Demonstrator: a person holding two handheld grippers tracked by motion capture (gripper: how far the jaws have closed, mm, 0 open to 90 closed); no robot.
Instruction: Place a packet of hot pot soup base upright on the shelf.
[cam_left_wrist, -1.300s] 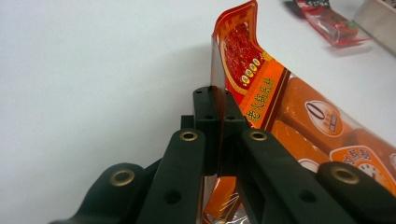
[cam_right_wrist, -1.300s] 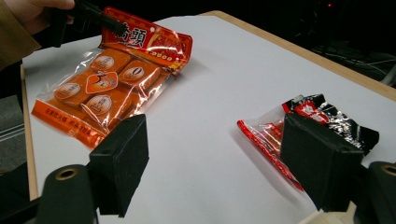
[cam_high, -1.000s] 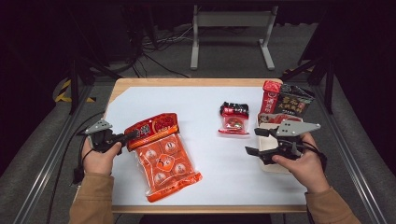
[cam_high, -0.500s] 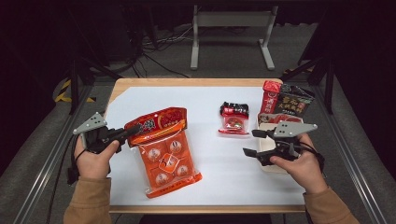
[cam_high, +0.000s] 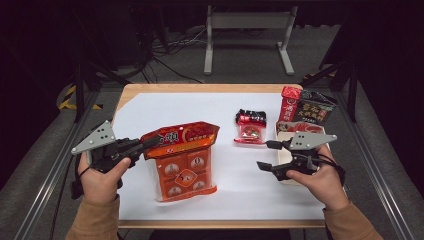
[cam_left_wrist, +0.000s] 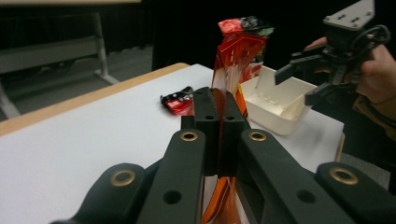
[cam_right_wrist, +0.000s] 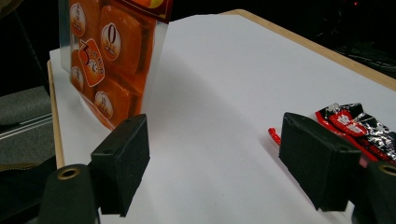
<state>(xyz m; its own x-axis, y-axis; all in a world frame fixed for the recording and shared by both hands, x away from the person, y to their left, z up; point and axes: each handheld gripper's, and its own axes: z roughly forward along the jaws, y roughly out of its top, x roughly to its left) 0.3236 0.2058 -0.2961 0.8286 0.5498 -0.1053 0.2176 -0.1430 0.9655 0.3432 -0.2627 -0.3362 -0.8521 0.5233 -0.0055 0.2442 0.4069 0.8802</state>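
The left claw (cam_high: 142, 145) is clamped on the top edge of the orange packet (cam_high: 184, 160), lifting it upright while its bottom edge seems to rest on the white bench (cam_high: 210, 107). The right claw (cam_high: 267, 156) hangs apart and empty, in front of the white tray (cam_left_wrist: 280, 100) (probably the packet's destination). Next comes carrying the packet across, perhaps with a second grip lower down.

Overhead camera faces forward – jaw cameras low, sharing the table (cam_high: 165, 107)
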